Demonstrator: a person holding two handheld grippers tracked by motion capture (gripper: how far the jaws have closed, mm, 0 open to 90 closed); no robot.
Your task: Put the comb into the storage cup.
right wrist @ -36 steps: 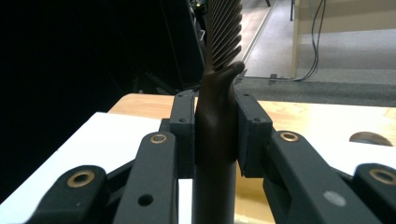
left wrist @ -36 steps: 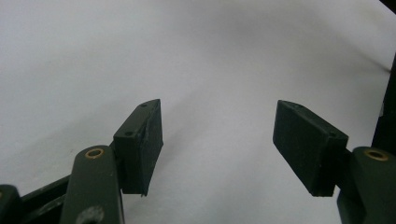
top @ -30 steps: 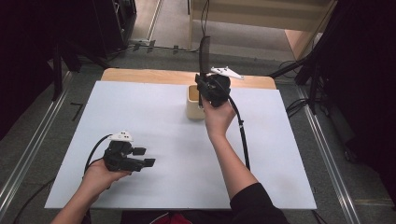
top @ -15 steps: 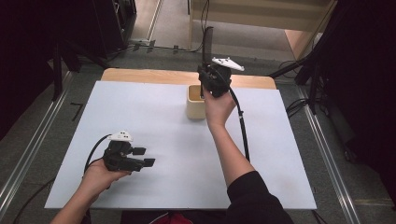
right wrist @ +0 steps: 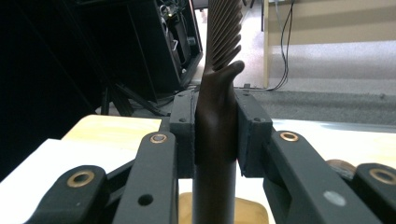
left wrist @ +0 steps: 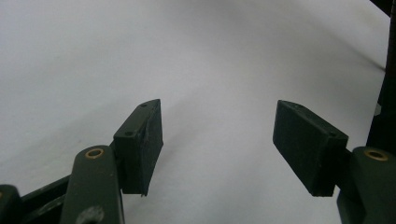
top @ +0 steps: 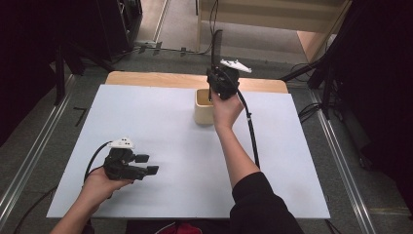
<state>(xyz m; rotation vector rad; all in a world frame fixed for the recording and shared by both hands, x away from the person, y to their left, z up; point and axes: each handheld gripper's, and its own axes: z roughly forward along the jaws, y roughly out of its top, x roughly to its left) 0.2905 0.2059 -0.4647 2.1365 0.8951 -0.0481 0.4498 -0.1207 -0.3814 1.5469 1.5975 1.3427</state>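
The dark comb point(right wrist: 219, 116) stands upright, teeth up, its handle clamped between the jaws of the right gripper point(top: 220, 84) above the beige cup point(top: 203, 108), while the left gripper point(top: 141, 165), wide open and empty, rests on the white table point(top: 170, 136).
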